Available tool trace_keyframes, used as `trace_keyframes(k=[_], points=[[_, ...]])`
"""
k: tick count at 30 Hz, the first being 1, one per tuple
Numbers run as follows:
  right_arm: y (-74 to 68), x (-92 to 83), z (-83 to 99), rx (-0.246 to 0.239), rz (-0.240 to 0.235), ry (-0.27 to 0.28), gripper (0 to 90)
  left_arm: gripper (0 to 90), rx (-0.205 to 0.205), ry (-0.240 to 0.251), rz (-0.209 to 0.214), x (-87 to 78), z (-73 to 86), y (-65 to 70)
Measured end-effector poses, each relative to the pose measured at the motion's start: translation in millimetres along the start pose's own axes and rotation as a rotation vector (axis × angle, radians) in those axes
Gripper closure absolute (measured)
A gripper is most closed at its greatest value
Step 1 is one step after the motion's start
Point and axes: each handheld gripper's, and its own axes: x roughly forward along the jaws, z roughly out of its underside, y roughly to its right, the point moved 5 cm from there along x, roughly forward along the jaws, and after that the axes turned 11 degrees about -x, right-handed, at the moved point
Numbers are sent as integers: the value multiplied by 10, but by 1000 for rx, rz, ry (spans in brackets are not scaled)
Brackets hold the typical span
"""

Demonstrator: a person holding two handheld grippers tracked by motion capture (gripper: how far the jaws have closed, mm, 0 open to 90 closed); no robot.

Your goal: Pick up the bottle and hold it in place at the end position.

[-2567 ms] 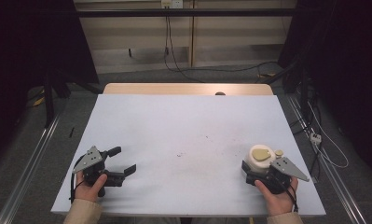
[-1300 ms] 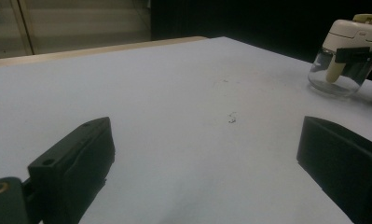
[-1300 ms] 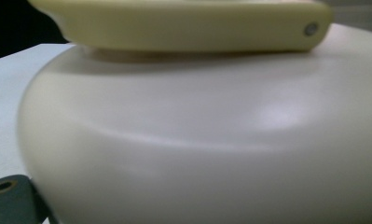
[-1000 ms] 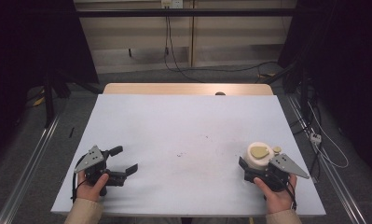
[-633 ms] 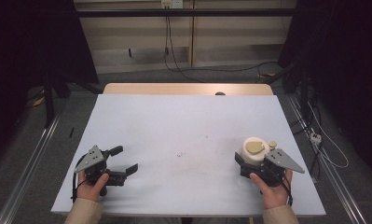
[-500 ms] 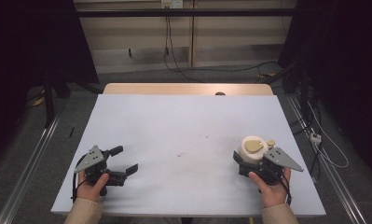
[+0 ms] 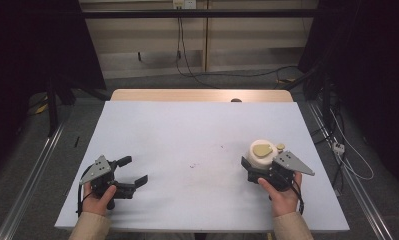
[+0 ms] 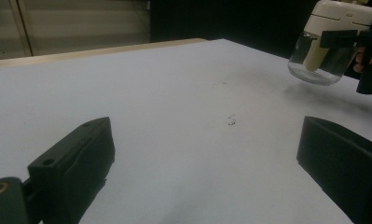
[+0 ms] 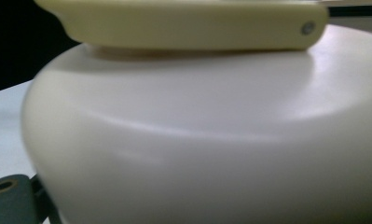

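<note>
Right gripper (image 7: pixel 259 167), clamped on the jar (image 7: pixel 261 155) at lower right of the high view, is lifting it off the table (image 7: pixel 197 130) and drifting left, likely carrying it toward center, while left gripper (image 7: pixel 132 172) is idling wide open, empty, lower left.

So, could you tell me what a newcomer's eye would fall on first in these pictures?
Probably the clear glass jar with a cream flip-top lid, held off the white table at its right side by the right gripper. Next, the left gripper near the table's front left, open with nothing between its jaws.
</note>
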Motion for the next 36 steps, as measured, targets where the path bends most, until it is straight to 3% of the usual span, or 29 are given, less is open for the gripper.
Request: trace_keyframes(k=[12, 27, 36], points=[[-94, 170, -68, -37, -26, -6, 54, 38, 0, 11, -2, -17, -12, -14], [-196, 367, -145, -33, -54, -9, 54, 38, -20, 20, -1, -57, -13, -30], [-274, 471, -170, -37, -76, -14, 54, 38, -10, 12, 4, -40, -6, -21]])
